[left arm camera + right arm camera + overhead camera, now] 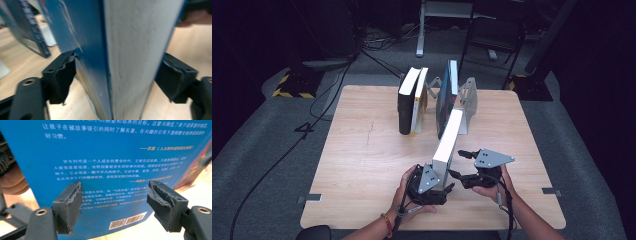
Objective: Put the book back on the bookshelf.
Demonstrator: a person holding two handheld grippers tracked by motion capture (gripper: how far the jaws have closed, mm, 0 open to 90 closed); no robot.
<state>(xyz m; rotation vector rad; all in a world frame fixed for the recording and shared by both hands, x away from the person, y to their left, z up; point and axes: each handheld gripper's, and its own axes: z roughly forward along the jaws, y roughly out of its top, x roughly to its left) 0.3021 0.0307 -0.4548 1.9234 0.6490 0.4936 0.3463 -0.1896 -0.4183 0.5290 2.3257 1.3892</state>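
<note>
Barcode on blue book (120,157) cover, right gripper (113,197) view alone.

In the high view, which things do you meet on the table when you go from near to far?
left gripper and right gripper, side by side → blue book standing on edge between them → black book, yellow-edged book and tall blue book upright → metal bookend near the far edge

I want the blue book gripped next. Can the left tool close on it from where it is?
Probably yes: the left tool already straddles the upright blue book, one open jaw on each side, nothing between.
</note>
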